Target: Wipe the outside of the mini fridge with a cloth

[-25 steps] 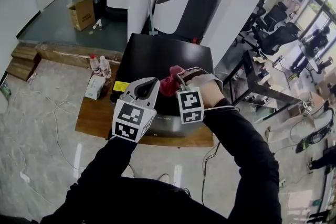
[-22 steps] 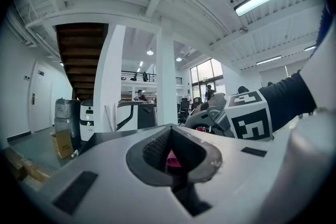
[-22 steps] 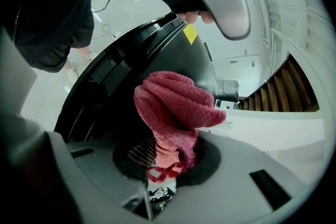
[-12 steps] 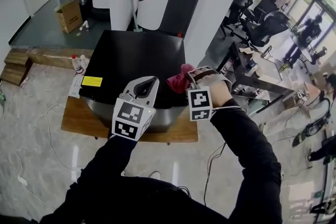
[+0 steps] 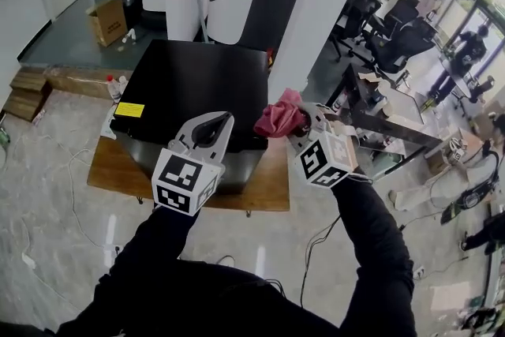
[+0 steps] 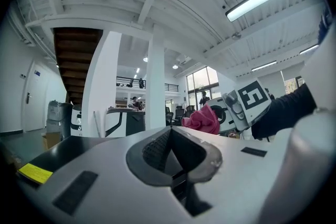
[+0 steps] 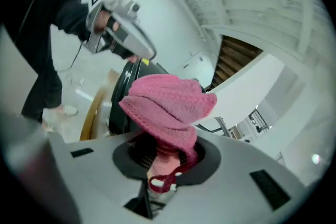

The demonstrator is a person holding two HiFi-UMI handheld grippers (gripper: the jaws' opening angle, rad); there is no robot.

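Black mini fridge (image 5: 189, 87) with a glossy flat top stands on a low wooden worktop (image 5: 268, 189), its top face up toward the head view and a small yellow label (image 5: 128, 110) near its near left corner. A crumpled pink terry cloth (image 5: 278, 118) sits at the fridge's near right corner, bunched over the right edge; whether it presses on the surface cannot be told. The right tongs (image 5: 296, 127) are clamped on that cloth: in the right gripper view the pink fabric (image 7: 168, 105) bulges out from between the two jaws, with the fridge's dark edge (image 7: 119, 97) and the wooden worktop (image 7: 92, 113) beyond it. The left tongs (image 5: 222, 117) hang over the near edge of the fridge top, just left of the cloth. In the left gripper view their jaws meet with nothing between them, and the cloth (image 6: 202, 119) and the right tongs (image 6: 231, 113) show to the right. A cardboard box (image 5: 109, 20) lies on the floor far to the left.
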